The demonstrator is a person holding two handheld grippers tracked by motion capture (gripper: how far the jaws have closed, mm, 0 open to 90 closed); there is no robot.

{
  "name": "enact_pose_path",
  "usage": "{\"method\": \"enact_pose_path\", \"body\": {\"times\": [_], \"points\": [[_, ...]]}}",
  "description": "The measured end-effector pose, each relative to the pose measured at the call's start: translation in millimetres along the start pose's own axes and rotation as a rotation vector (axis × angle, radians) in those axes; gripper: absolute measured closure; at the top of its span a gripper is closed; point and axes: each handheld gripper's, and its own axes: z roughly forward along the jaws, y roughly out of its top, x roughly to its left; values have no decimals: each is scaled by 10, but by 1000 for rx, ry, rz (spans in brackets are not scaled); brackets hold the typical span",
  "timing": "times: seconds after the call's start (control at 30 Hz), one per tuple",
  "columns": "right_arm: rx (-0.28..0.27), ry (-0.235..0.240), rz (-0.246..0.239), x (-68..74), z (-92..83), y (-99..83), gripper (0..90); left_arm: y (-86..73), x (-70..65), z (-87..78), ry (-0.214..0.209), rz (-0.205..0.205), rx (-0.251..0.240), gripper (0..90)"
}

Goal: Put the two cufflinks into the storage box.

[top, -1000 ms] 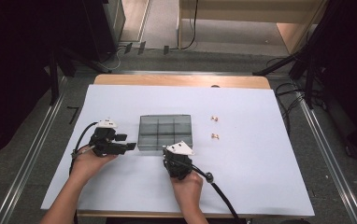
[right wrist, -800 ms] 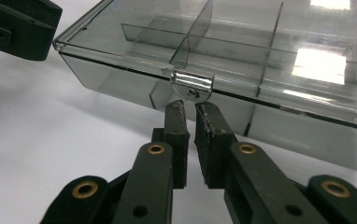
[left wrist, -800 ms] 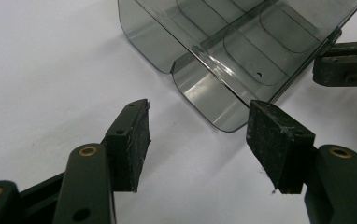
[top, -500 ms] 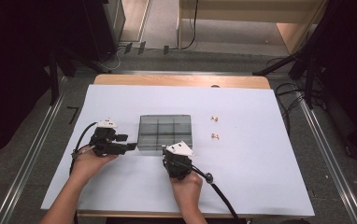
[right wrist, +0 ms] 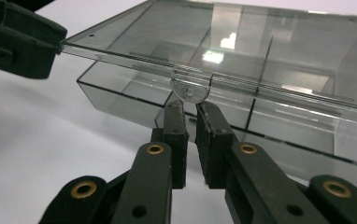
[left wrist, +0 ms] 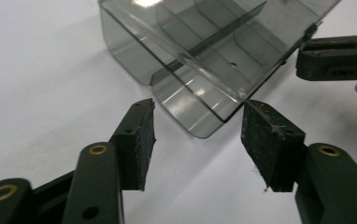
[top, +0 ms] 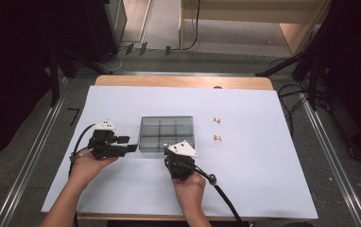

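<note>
On the white-covered bench (top: 263, 156), the right tool (right wrist: 191, 108) is nearly shut just under the lid tab (right wrist: 191, 89) of the smoky compartment box (top: 167, 134). The left tool (left wrist: 197, 122), half open and just closing, brackets the box's corner without touching. The right gripper view shows the lid slightly raised.

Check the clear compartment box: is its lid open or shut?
Partly open: the lid stands lifted off the box at its front edge, a gap beneath.
</note>
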Motion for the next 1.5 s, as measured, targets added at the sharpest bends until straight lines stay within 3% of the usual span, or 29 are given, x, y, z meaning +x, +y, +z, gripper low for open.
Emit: {"method": "enact_pose_path", "body": {"times": [0.1,0.3,0.6,0.63,0.7,0.77,0.83,0.97,1.0,1.2,1.5], "points": [[-1,6,-8,-7,-14,47,838,23,-79,44,-4,30,12,512],[11,19,-8,-19,-31,114,839,97,-172,119,45,73,-3,587],[53,73,-17,-89,-42,155,821,137,-203,153,56,66,-7,633],[60,82,-20,-112,-46,160,803,136,-202,151,55,67,-8,633],[97,150,-33,-203,-59,174,754,137,-199,150,55,66,-8,629],[98,151,-48,-223,-67,173,751,137,-197,147,55,66,-6,627],[96,183,-71,-330,-118,174,743,135,-194,145,53,65,-6,623],[104,212,-65,-448,-146,180,738,133,-190,141,51,60,-11,621],[103,225,-67,-538,-169,184,736,133,-187,137,50,59,-13,621],[103,223,-69,-749,-223,203,735,136,-177,135,48,61,-2,617],[118,223,-90,-846,-243,271,735,152,-170,102,47,50,-13,617]]}}
